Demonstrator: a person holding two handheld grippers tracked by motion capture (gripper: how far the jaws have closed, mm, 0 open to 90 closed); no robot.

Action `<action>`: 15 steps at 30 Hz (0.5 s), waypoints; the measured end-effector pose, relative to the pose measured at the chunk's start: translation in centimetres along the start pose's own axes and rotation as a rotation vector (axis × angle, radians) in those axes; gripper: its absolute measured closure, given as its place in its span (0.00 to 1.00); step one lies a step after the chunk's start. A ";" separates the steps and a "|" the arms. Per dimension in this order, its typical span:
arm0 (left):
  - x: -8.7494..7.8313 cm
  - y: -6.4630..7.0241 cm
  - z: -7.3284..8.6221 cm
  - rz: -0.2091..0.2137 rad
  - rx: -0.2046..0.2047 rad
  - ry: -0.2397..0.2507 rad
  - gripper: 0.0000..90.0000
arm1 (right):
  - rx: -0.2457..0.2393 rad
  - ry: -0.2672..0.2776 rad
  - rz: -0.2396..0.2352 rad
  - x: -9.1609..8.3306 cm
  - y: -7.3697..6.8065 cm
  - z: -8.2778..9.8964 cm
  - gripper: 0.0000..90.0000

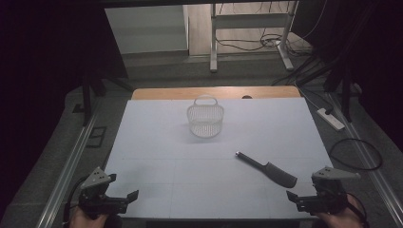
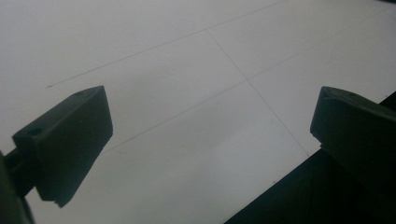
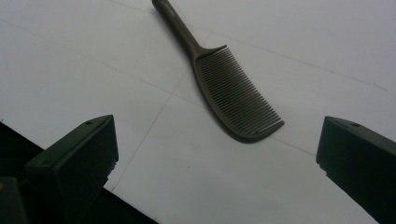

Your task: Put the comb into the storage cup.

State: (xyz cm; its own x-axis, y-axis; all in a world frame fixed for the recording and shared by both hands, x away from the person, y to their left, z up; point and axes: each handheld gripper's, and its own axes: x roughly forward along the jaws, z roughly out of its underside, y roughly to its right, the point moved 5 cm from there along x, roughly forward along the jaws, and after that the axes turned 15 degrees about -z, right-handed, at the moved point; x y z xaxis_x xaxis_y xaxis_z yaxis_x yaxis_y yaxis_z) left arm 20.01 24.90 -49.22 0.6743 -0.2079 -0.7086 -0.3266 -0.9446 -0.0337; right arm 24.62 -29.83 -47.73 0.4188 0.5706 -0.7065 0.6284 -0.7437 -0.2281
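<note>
A dark comb (image 1: 267, 167) lay flat on the white table (image 1: 157, 142), near the right front corner, its handle angled toward a small white slatted basket (image 1: 205, 121) that stood upright well apart from it, farther back near the middle. The right gripper (image 1: 298, 197), held in a hand at the near edge, hovered just short of the comb with its jaws spread wide and nothing between them; the right gripper view showed the comb's teeth fanning toward the camera. The left gripper (image 1: 127, 197) waited at the opposite front corner, likewise splayed and empty, over bare board. The comb appeared thin and lay flush with the surface, so a grasp from above risked skidding it away or pinching only the flexible teeth, which could let it twist or drop on the way to the basket; the light basket itself looked likely to tip or slide if nudged. The tabletop was a smooth pale sheet marked with faint seam lines, with a strip of wood (image 1: 190, 92) visible at its far edge. Beyond it the room was dim: a grey floor, a metal frame's legs (image 1: 214, 52), loose cables (image 1: 247, 43), and what seemed to be a power strip (image 1: 331, 118) on the right, though the murk made that uncertain.
</note>
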 end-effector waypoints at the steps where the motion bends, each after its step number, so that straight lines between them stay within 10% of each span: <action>1: 0.0 0.0 0.0 0.000 0.000 0.000 0.00 | 0.000 0.000 0.000 0.0 0.0 0.0 0.00; 15: 0.0 0.0 0.0 0.000 -0.005 -0.002 0.00 | -0.007 0.016 -0.060 0.0 0.1 -0.7 0.00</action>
State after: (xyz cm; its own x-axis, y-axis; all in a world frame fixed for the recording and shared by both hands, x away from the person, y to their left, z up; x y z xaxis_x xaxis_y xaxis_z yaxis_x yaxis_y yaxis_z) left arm 20.03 24.92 -49.23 0.6731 -0.2076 -0.7098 -0.3233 -0.9458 -0.0300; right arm 25.16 -29.65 -47.33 0.3903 0.6194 -0.6812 0.6573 -0.7055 -0.2649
